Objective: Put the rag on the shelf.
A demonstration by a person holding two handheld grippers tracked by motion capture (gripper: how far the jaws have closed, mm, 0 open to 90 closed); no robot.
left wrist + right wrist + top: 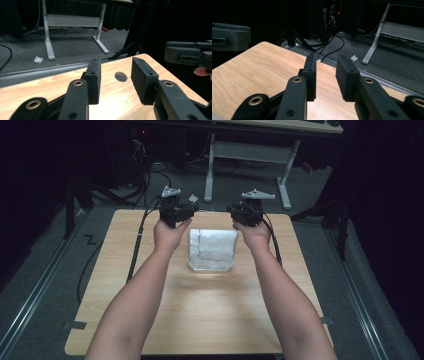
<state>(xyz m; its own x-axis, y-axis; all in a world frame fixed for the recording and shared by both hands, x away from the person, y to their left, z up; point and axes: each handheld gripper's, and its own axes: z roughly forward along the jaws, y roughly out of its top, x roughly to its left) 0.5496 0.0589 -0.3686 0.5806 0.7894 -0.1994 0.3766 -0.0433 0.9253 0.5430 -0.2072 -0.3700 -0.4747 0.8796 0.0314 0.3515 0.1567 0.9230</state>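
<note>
Both hands hover at the pale wooden table's twelve o'clock edge: black left gripper and black right gripper, jaws spread, empty. White folded cloth lies centre, ungrasped; probably next: descend at its far corners

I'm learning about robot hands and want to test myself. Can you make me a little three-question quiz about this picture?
1. True or false: the left gripper holds the white cloth.
2. What lies between the two hands on the table? A) a cup B) a folded white cloth C) a book
3. Fill in: the right gripper has its fingers ____.

Key: 1 false, both grippers are empty. 2 B. 3 open.
</note>
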